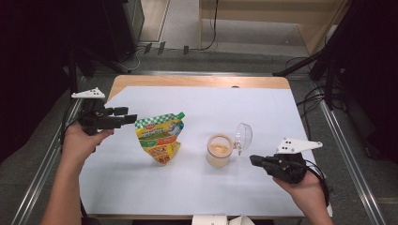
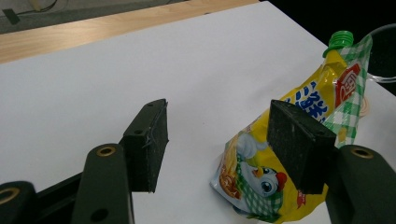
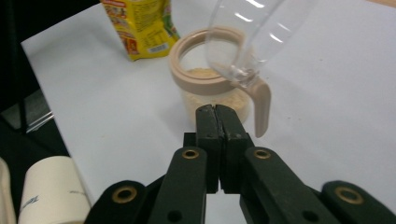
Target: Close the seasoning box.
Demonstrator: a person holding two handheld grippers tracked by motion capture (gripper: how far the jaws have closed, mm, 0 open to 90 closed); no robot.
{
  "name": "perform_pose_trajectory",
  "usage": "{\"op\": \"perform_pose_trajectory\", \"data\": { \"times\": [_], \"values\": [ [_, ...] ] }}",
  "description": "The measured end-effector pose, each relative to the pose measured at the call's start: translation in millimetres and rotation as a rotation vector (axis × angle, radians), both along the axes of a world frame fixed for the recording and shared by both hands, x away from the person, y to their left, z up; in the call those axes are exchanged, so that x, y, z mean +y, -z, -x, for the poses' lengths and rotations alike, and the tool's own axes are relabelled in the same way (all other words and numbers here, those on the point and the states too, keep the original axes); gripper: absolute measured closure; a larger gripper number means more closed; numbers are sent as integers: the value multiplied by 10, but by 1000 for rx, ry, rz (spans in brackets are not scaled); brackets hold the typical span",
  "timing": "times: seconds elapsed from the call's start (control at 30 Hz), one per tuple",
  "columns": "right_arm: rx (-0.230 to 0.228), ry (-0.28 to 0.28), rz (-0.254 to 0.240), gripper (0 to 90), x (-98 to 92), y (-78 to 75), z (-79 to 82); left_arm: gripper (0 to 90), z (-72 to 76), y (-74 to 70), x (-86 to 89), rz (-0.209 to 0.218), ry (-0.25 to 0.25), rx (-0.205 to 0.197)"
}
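Standing mid-table (image 1: 263, 101), the pouch (image 1: 161, 137) leans beside the jar (image 1: 219, 151), whose clear lid (image 1: 243, 136) hangs open. The left gripper (image 1: 123, 116), jaws spread, could topple the pouch; the right gripper (image 1: 256, 161), pressed together and empty, might nudge the jar over.

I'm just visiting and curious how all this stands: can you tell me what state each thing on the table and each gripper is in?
Jar: upright on the white sheet, part-filled with pale powder.
Clear lid: flipped open, standing up at the jar's rim.
Yellow pouch: standing, green cap on.
Left gripper: jaws open, nothing between them, beside the pouch.
Right gripper: jaws shut, empty, close to the jar.
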State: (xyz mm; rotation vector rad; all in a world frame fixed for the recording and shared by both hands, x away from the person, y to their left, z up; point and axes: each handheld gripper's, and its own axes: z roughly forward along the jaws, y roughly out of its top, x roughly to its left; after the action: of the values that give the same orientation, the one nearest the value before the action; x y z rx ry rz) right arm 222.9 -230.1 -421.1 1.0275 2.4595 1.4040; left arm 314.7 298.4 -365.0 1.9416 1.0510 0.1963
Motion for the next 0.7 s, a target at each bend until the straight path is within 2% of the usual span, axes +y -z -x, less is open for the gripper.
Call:
{"op": "perform_pose_trajectory", "data": {
  "times": [0.07, 0.27, 0.5, 0.7],
  "values": [
    [5, 20, -10, 900, 4, 10, -36, 392, -9, 8, -3, -1, 0, -5],
    [-27, 44, -33, 900, 109, 13, -108, 390, -14, 34, -17, -5, 3, -5],
    [-36, 33, -35, 900, 203, 28, -139, 385, -41, 69, -33, -6, 15, 3],
    [-25, 26, -39, 900, 208, 63, -190, 385, -82, 111, -28, -2, 5, 11]
  ]
}}
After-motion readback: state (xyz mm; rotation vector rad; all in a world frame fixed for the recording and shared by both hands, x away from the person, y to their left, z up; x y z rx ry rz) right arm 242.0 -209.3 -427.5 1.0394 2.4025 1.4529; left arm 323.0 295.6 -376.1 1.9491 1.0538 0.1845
